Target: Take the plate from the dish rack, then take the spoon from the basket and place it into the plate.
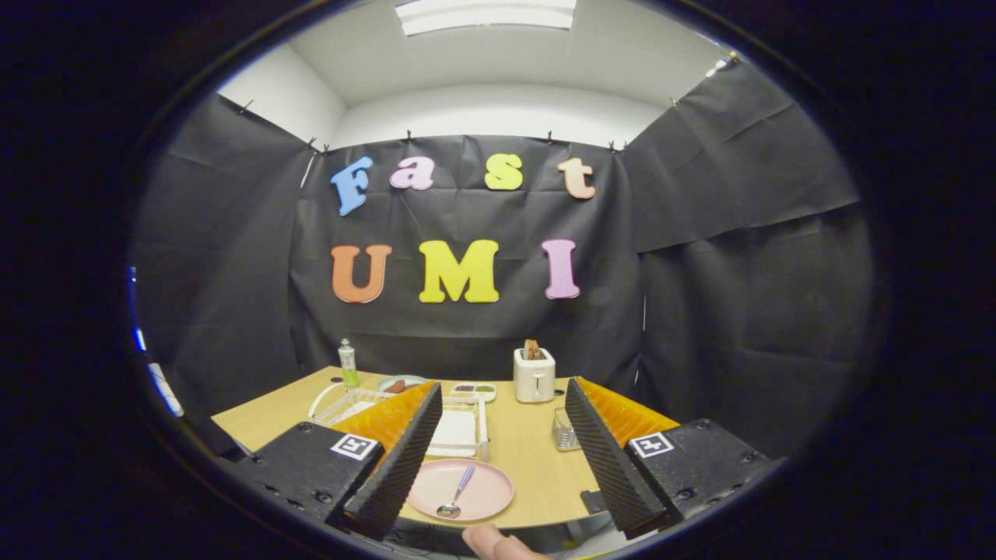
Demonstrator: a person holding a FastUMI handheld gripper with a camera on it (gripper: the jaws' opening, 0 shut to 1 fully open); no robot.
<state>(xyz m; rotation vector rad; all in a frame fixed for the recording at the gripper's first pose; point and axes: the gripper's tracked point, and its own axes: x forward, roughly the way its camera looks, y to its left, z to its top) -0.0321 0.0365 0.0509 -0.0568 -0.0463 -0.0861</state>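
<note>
A pink plate (467, 490) lies flat on the wooden table (529, 451) near its front edge, between my fingers and closer to the left one. A metal spoon (456, 495) rests in the plate, bowl toward me, handle pointing away. My gripper (498, 505) is open, raised above the table, with nothing between its fingers. Beyond the plate stands the clear dish rack (459, 432), partly hidden by the left finger. A small clear basket (565, 432) sits just ahead of the right finger.
A white toaster (534, 375) with bread stands at the back of the table. A green-capped bottle (348, 364), a small plate of food (401, 383) and a compartment tray (475, 390) are at the back left. A person's fingertip (498, 542) shows below the table's front edge.
</note>
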